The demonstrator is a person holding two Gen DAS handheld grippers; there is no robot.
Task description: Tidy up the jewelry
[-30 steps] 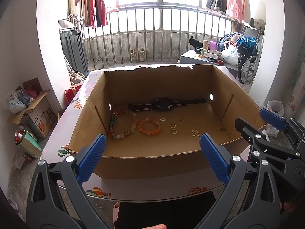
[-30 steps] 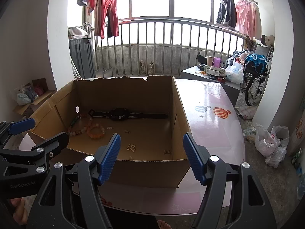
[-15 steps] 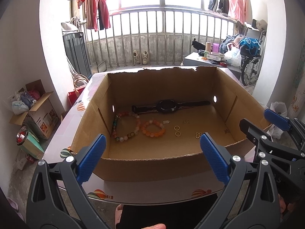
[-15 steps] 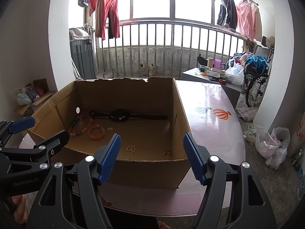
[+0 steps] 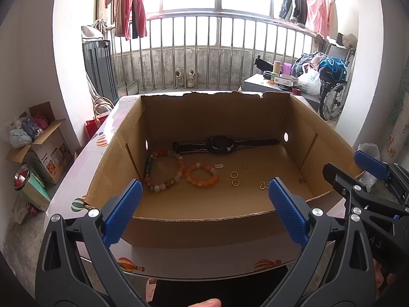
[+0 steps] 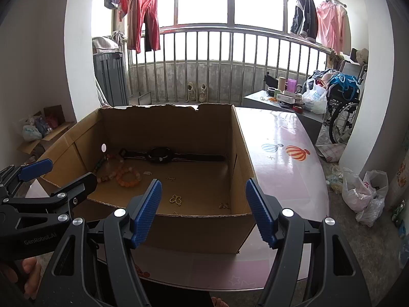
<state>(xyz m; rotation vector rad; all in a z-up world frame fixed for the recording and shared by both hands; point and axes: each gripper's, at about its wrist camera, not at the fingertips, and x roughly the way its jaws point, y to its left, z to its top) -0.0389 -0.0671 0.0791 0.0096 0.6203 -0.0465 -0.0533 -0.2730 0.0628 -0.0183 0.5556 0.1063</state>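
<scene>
An open cardboard box [image 5: 204, 227] sits on the table. Inside lie a black watch [image 5: 222, 145], a multicolour bead bracelet [image 5: 163, 170], an orange bead bracelet [image 5: 203, 174], two gold rings [image 5: 234, 178], a gold butterfly charm [image 5: 263, 185] and small charms. The watch [image 6: 159, 154], orange bracelet [image 6: 129, 176] and butterfly charm [image 6: 175, 199] also show in the right wrist view. My left gripper [image 5: 204, 209] is open and empty before the box's near wall. My right gripper [image 6: 203, 209] is open and empty, to the right of the left one.
The pink table [image 6: 286, 168] with balloon prints reaches right of the box. A balcony railing [image 5: 204, 51] stands behind. Cardboard boxes [image 5: 41, 148] stand on the floor at left; a wheelchair [image 6: 342, 107] and plastic bags [image 6: 363, 192] at right.
Both grippers have risen a little, so I look deeper into the box. Nothing in the box has moved.
</scene>
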